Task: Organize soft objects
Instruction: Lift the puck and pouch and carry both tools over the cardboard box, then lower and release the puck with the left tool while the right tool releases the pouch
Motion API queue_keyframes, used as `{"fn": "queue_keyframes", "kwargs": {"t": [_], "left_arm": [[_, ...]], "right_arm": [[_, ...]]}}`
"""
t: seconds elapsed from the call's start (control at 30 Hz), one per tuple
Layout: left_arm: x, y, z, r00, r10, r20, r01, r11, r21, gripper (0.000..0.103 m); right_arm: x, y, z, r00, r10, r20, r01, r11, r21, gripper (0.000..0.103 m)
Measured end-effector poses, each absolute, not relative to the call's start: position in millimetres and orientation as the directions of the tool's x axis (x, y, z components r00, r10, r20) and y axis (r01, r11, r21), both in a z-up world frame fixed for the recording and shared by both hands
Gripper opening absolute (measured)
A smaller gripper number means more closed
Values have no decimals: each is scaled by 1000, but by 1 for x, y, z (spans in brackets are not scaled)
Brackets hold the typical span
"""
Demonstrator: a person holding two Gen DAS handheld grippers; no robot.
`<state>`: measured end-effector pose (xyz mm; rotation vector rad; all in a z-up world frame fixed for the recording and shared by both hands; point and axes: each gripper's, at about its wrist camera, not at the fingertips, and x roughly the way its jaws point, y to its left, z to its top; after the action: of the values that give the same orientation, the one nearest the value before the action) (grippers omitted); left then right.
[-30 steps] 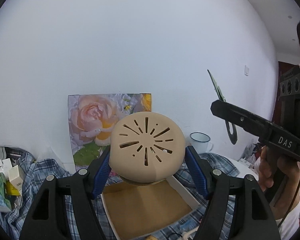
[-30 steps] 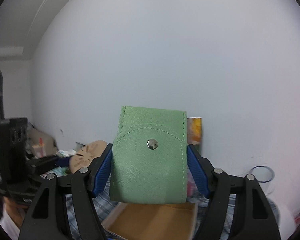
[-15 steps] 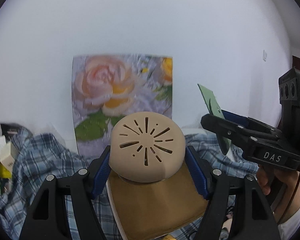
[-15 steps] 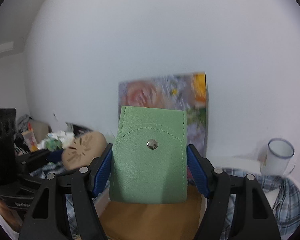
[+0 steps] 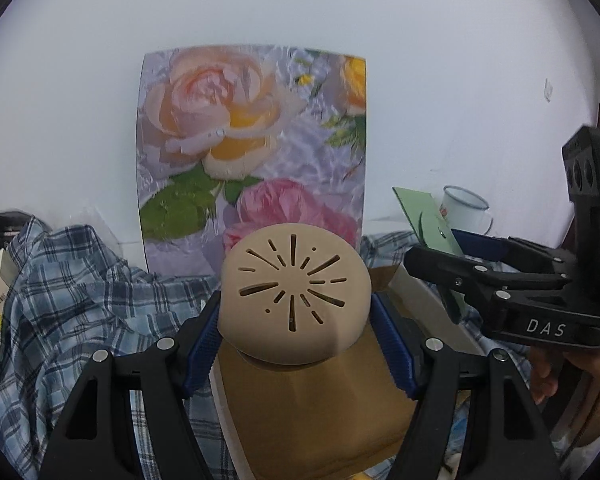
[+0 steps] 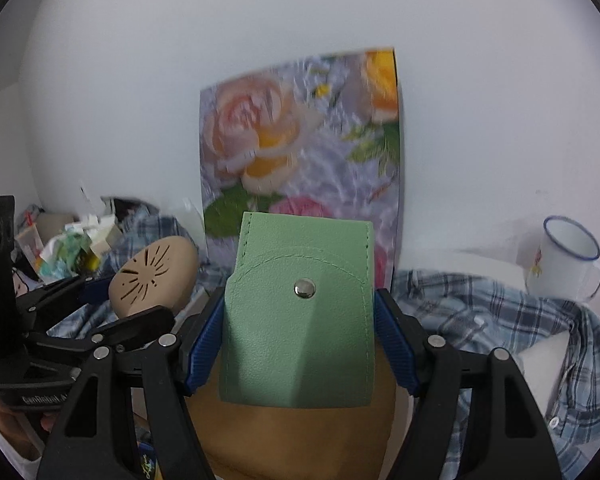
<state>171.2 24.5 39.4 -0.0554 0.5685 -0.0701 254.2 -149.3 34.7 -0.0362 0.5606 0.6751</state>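
White wall fills the left wrist view's upper half, and since a second ago the floral panel (image 5: 252, 160) has grown as the left gripper (image 5: 296, 320), jaws clamped on the beige slotted pad (image 5: 296, 300) at centre, descended over the brown-lined box (image 5: 320, 412) (likely its destination). Right wrist view: the right gripper (image 6: 300, 340) likewise lowers, jaws clamped on the green pouch (image 6: 300, 320) at centre above that box, plaid shirt (image 6: 500, 320) and enamel mug (image 6: 568, 260) at right.

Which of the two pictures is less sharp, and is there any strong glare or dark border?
Right wrist view: the flower picture and clutter are smeared, while the green pouch stays crisp. Left wrist view: sharp overall, tan cap clear. Both: soft even light, no glare, black fisheye corners, curved edges.
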Motion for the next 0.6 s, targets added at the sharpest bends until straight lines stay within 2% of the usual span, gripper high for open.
{"fn": "queue_keyframes", "kwargs": {"t": [0.37, 0.6], "left_arm": [[187, 29, 8, 779, -89, -621, 32, 994, -102, 73], [191, 27, -3, 750, -100, -654, 38, 993, -109, 73]], "right_arm": [[277, -142, -2, 585, 525, -619, -565, 811, 154, 70], [277, -137, -11, 572, 503, -647, -571, 811, 125, 70]]}}
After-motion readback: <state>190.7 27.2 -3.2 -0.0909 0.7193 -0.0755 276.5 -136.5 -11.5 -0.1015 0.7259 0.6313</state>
